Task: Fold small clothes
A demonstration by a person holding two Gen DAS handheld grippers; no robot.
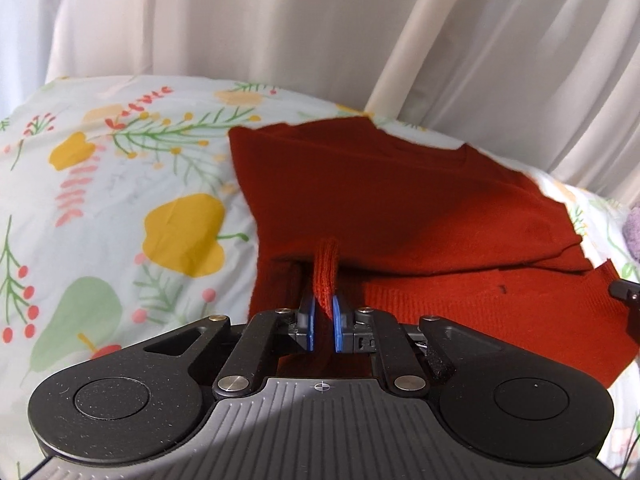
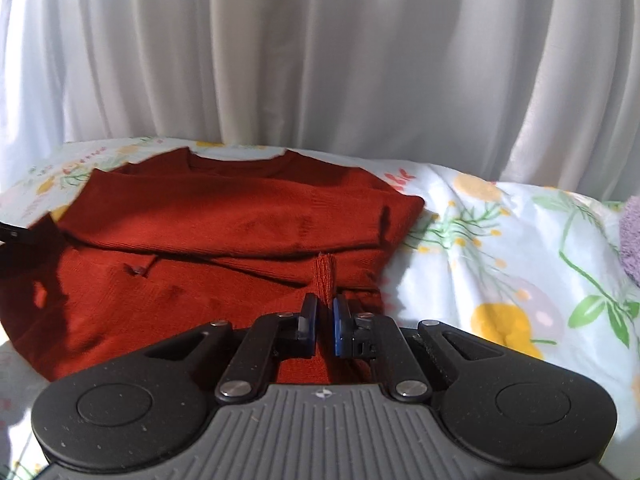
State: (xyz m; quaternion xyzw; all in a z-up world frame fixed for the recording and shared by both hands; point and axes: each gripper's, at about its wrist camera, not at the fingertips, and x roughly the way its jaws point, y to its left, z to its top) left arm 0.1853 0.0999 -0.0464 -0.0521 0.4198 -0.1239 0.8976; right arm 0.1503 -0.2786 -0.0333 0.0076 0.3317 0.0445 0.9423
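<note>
A rust-red knit sweater [image 1: 420,216] lies on the floral sheet, sleeves folded across its body, neckline toward the curtain. My left gripper [image 1: 323,304] is shut on a pinched ridge of the sweater's near hem at its left side. My right gripper [image 2: 325,308] is shut on a pinched ridge of the same hem at the sweater's [image 2: 224,232] right side. The tip of the right gripper shows at the right edge of the left wrist view [image 1: 624,292], and the left gripper's tip shows at the left edge of the right wrist view [image 2: 16,234].
A white floral sheet [image 1: 120,208] covers the surface; it also shows in the right wrist view [image 2: 500,248]. White curtains [image 2: 320,60] hang behind. A purple fuzzy item [image 2: 632,240] lies at the far right edge.
</note>
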